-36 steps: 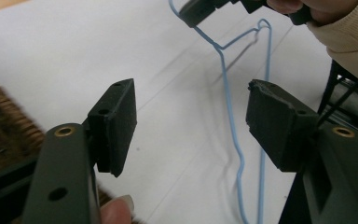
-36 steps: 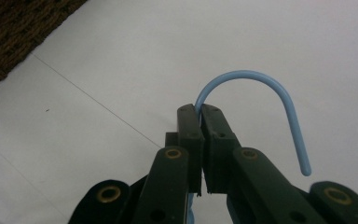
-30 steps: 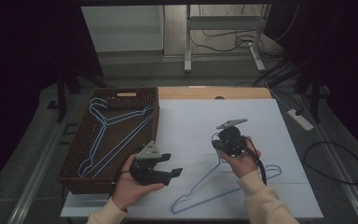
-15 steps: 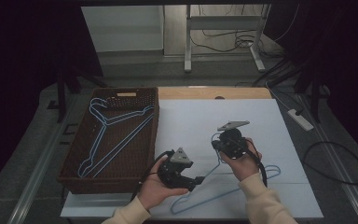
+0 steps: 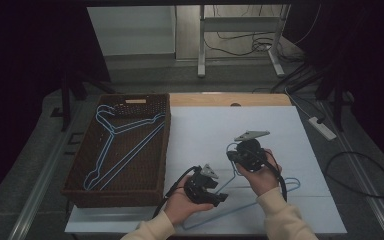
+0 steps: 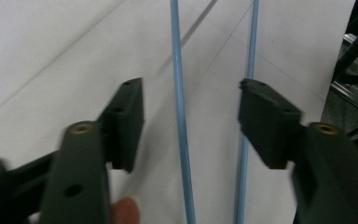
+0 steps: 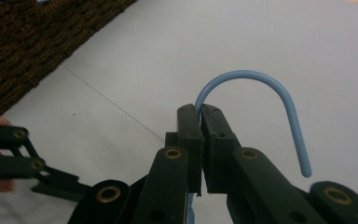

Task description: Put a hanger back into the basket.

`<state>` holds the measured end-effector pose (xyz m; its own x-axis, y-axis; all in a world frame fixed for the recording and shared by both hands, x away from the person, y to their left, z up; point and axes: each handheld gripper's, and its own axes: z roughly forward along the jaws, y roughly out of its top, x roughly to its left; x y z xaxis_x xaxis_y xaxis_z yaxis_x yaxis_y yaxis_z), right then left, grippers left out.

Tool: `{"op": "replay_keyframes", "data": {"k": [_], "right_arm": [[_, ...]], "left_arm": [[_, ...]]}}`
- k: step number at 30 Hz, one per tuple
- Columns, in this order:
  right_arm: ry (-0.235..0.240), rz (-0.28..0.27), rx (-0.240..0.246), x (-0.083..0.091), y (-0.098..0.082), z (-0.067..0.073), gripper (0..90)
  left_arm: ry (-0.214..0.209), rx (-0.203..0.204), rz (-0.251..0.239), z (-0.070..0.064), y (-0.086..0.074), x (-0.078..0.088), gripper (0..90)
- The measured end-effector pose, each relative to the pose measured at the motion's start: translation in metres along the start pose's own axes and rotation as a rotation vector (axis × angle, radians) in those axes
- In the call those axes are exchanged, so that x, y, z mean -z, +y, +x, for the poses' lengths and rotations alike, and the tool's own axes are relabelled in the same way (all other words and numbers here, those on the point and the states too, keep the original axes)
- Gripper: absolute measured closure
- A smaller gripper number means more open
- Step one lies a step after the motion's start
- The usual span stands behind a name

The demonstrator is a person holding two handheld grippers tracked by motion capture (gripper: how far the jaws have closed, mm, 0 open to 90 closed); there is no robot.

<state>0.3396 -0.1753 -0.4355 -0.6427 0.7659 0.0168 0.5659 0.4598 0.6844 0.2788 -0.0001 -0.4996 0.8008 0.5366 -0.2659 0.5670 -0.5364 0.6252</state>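
Jaws of right gripper (image 7: 200, 121) clamped on blue hanger (image 5: 260, 197) at its hook neck, hanger on white table sheet (image 5: 280, 130); left gripper (image 6: 191, 116) jaws just been closing, straddling hanger wire, not pressing.

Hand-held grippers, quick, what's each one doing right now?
Left hand-held gripper: open, jaws just closing around the blue hanger's wire, not pressing it.
Right hand-held gripper: shut on the hanger's hook.
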Motion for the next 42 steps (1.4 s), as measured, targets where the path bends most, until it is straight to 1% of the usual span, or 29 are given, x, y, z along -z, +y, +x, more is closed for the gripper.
{"op": "replay_keyframes", "data": {"k": [4, 5, 6, 7, 8, 9, 10, 11, 12, 13, 14, 15, 16, 18, 19, 20, 21, 23, 24, 25, 29, 31, 32, 33, 34, 36, 39, 41, 42], "right_arm": [[0.003, -0.009, -0.003, 0.002, 0.0, 0.001, 87.5], [0.005, -0.012, -0.005, 0.003, 0.0, 0.001, 87.5], [0.01, -0.019, -0.005, 0.004, -0.001, 0.001, 87.5], [0.013, -0.025, -0.008, 0.006, -0.001, 0.001, 87.4], [0.02, -0.034, -0.004, 0.007, -0.002, 0.001, 87.4], [0.029, -0.044, -0.003, 0.009, -0.003, 0.0, 87.2], [0.037, -0.057, -0.005, 0.01, -0.004, 0.0, 87.1], [0.046, -0.069, -0.005, 0.011, -0.005, -0.001, 86.6], [0.055, -0.079, -0.005, 0.013, -0.007, -0.002, 85.9], [0.062, -0.088, -0.008, 0.015, -0.008, -0.003, 83.1], [0.077, -0.105, -0.013, 0.017, -0.01, -0.004, 77.7], [0.089, -0.127, -0.015, 0.021, -0.012, -0.005, 69.9], [0.095, -0.153, -0.018, 0.025, -0.015, -0.005, 64.6], [0.11, -0.211, -0.011, 0.036, -0.025, -0.005, 55.6], [0.11, -0.211, -0.011, 0.036, -0.025, -0.005, 55.6], [0.111, -0.253, -0.007, 0.047, -0.039, -0.007, 48.6], [0.112, -0.274, -0.009, 0.052, -0.045, -0.007, 46.3], [0.107, -0.302, -0.007, 0.061, -0.059, -0.011, 42.1], [0.102, -0.318, -0.007, 0.066, -0.065, -0.013, 41.3], [0.102, -0.318, -0.007, 0.066, -0.065, -0.013, 41.3], [0.129, -0.354, -0.038, 0.078, -0.089, -0.025, 40.7], [0.123, -0.362, -0.04, 0.081, -0.097, -0.03, 40.2], [0.12, -0.373, -0.046, 0.083, -0.103, -0.033, 39.4], [0.12, -0.373, -0.046, 0.083, -0.103, -0.033, 39.4], [0.109, -0.381, -0.046, 0.085, -0.108, -0.036, 38.4], [0.109, -0.379, -0.047, 0.085, -0.11, -0.038, 37.6], [0.108, -0.373, -0.045, 0.082, -0.114, -0.042, 36.7], [0.122, -0.367, -0.04, 0.079, -0.116, -0.044, 36.2], [0.129, -0.357, -0.038, 0.076, -0.118, -0.046, 35.4]], "left_arm": [[-0.025, 0.022, 0.019, 0.003, 0.001, -0.005, 66.6], [-0.037, 0.034, 0.025, 0.004, 0.0, -0.006, 72.3], [-0.045, 0.06, 0.024, 0.007, 0.0, -0.006, 76.3], [-0.045, 0.06, 0.024, 0.007, 0.0, -0.006, 81.2], [-0.06, 0.095, 0.017, 0.01, -0.001, -0.005, 83.9], [-0.073, 0.107, 0.014, 0.012, -0.001, -0.004, 85.6], [-0.073, 0.107, 0.014, 0.012, -0.001, -0.004, 85.7], [-0.095, 0.126, 0.009, 0.013, -0.001, -0.003, 85.7], [-0.091, 0.129, 0.008, 0.013, -0.001, -0.003, 85.7], [-0.072, 0.128, 0.007, 0.013, -0.001, -0.002, 86.0], [-0.065, 0.133, 0.006, 0.013, -0.001, -0.002, 86.4], [-0.07, 0.141, -0.002, 0.014, -0.002, -0.001, 86.4], [-0.074, 0.145, -0.013, 0.015, -0.002, 0.001, 86.5], [-0.066, 0.143, -0.036, 0.014, -0.002, 0.006, 86.6], [-0.066, 0.143, -0.036, 0.014, -0.002, 0.006, 86.6], [-0.062, 0.142, -0.061, 0.013, -0.002, 0.011, 86.6], [-0.062, 0.142, -0.061, 0.013, -0.002, 0.011, 86.7], [-0.057, 0.129, -0.086, 0.01, -0.001, 0.019, 86.7], [-0.059, 0.123, -0.097, 0.008, -0.002, 0.023, 86.7], [-0.059, 0.123, -0.097, 0.008, -0.002, 0.023, 86.8], [-0.059, 0.115, -0.141, 0.004, -0.002, 0.042, 86.9], [-0.058, 0.116, -0.159, 0.003, -0.002, 0.05, 86.9], [-0.055, 0.115, -0.18, 0.004, -0.002, 0.059, 86.9], [-0.055, 0.115, -0.18, 0.004, -0.002, 0.059, 86.9], [-0.051, 0.113, -0.197, 0.005, -0.002, 0.068, 86.9], [-0.051, 0.115, -0.207, 0.006, -0.002, 0.072, 86.9], [-0.054, 0.115, -0.237, 0.009, -0.001, 0.087, 86.9], [-0.048, 0.106, -0.256, 0.011, -0.001, 0.099, 86.9], [-0.043, 0.102, -0.282, 0.013, 0.0, 0.112, 86.9]]}}
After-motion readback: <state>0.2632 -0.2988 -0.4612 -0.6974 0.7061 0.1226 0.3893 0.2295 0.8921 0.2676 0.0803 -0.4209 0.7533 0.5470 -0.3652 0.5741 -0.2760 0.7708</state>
